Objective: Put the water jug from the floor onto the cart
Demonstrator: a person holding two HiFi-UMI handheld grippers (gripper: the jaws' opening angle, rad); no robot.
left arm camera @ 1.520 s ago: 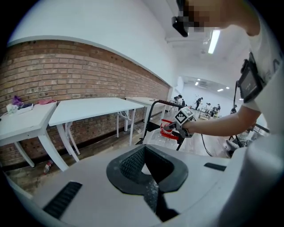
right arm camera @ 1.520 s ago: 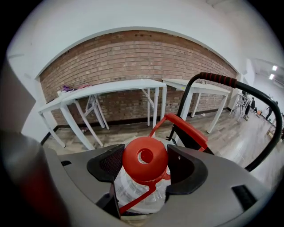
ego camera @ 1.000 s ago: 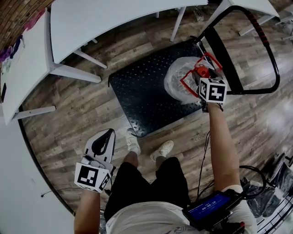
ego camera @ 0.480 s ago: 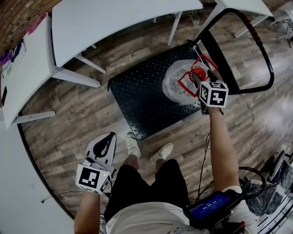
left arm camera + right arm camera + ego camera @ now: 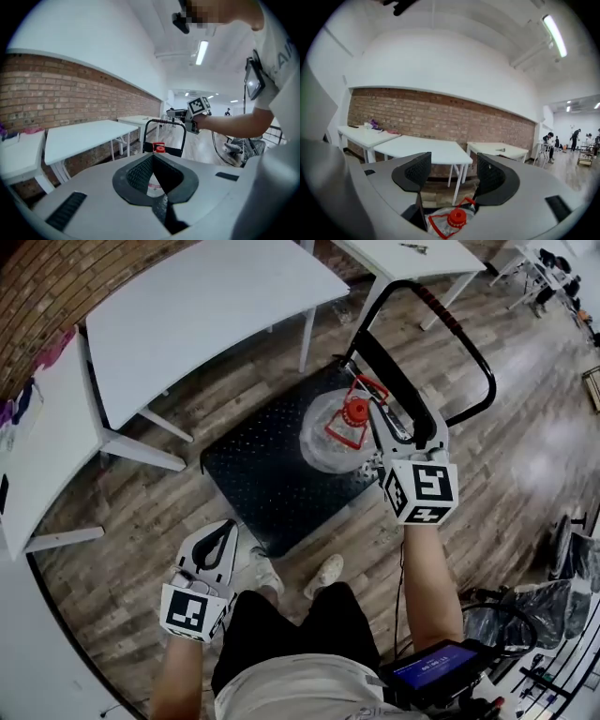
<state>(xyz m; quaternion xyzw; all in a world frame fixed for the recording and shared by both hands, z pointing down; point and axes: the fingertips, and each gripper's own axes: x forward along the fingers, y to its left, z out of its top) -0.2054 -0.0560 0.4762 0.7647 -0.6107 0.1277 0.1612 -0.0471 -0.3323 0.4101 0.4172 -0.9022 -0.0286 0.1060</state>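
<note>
Withdrawn from the water jug on the cart, the right gripper hangs released. The left gripper is clenched, empty.

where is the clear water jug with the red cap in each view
Head view: clear water jug upper centre, standing on the black flat cart.
Left gripper view: centre, its red cap just above the jaws.
Right gripper view: bottom centre, below the spread jaws.
Shared landmark: the brick wall.

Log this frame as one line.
jug: upright on cart deck | right gripper: open, empty, clear of jug | left gripper: shut, empty, low at side
</note>
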